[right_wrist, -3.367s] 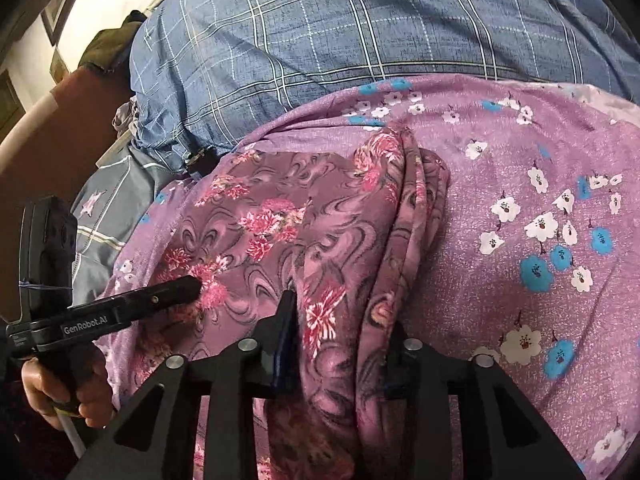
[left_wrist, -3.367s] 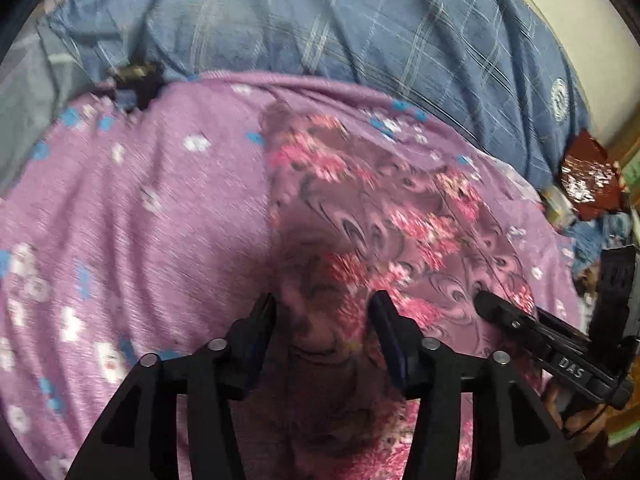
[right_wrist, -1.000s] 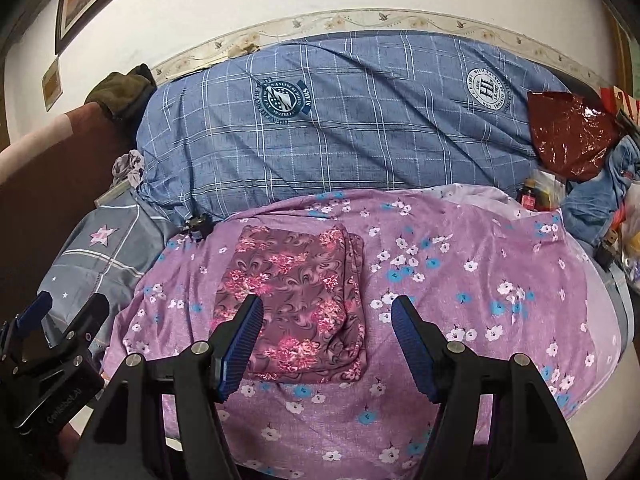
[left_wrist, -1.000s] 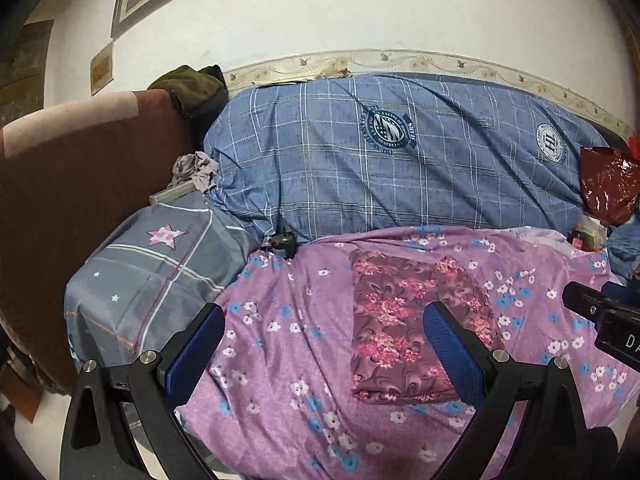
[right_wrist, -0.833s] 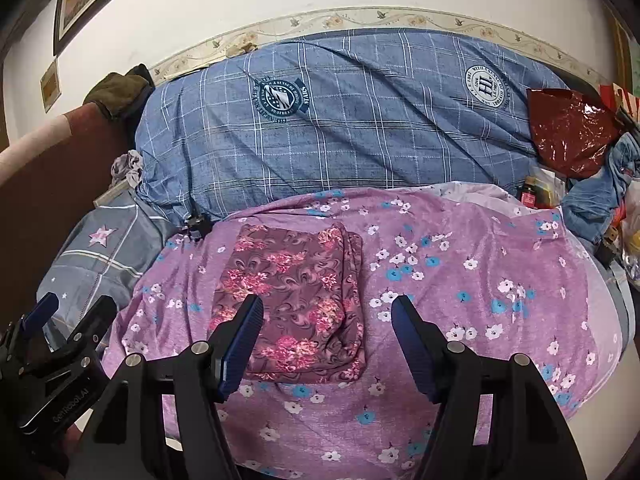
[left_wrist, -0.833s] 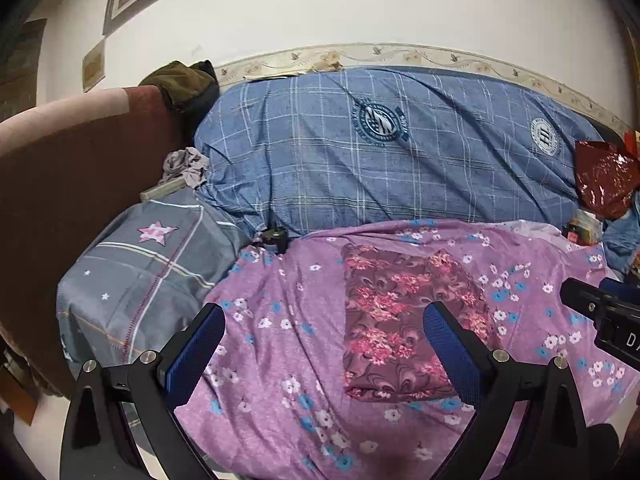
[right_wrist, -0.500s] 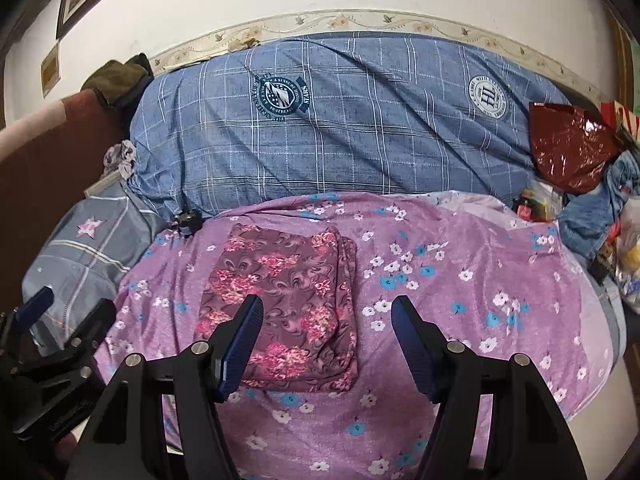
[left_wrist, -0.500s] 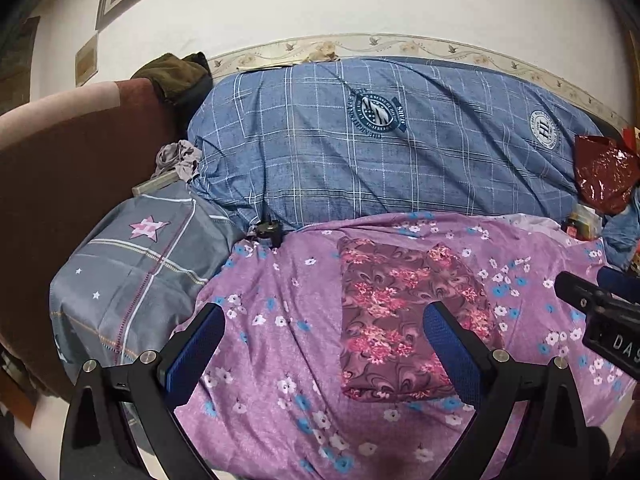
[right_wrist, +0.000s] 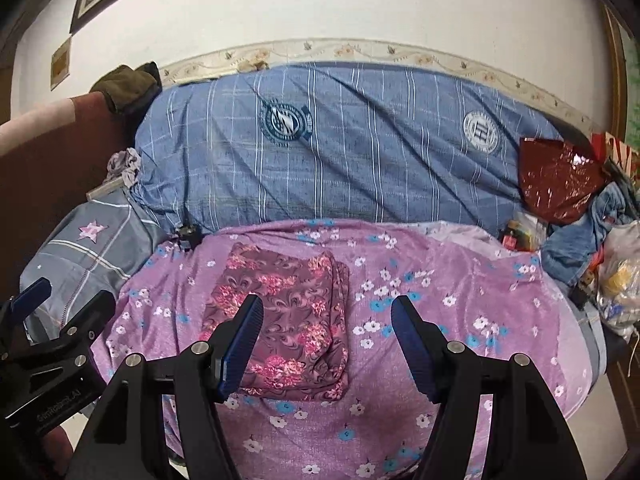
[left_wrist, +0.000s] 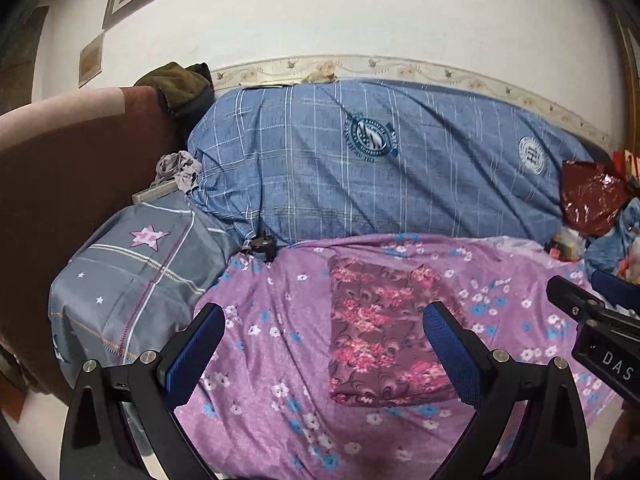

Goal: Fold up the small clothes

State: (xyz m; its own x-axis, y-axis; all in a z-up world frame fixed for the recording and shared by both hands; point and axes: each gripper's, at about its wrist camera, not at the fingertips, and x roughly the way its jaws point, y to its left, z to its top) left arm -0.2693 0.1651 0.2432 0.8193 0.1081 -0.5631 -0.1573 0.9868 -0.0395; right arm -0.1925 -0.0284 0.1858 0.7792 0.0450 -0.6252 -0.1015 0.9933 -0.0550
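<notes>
A maroon garment with pink flowers [left_wrist: 380, 328] lies folded into a flat rectangle on the purple flowered bedspread [left_wrist: 280, 320]. It also shows in the right wrist view [right_wrist: 288, 320], with stacked folded edges along its right side. My left gripper [left_wrist: 324, 344] is open and empty, held back above the near edge of the bed. My right gripper [right_wrist: 326, 340] is open and empty too, also back from the garment. Each gripper shows at the edge of the other's view.
A large blue checked duvet [left_wrist: 380, 168] lies along the wall behind. A grey star pillow [left_wrist: 136, 264] is at the left beside a brown headboard [left_wrist: 60, 168]. A red foil bag [right_wrist: 560, 176], denim and clutter [right_wrist: 616, 272] are at the right. A small black object [left_wrist: 262, 246] sits near the pillow.
Both grippers let go of the garment, opened wide and pulled back from the bed. Over the last second the views shift only slightly. The folded garment lies still.
</notes>
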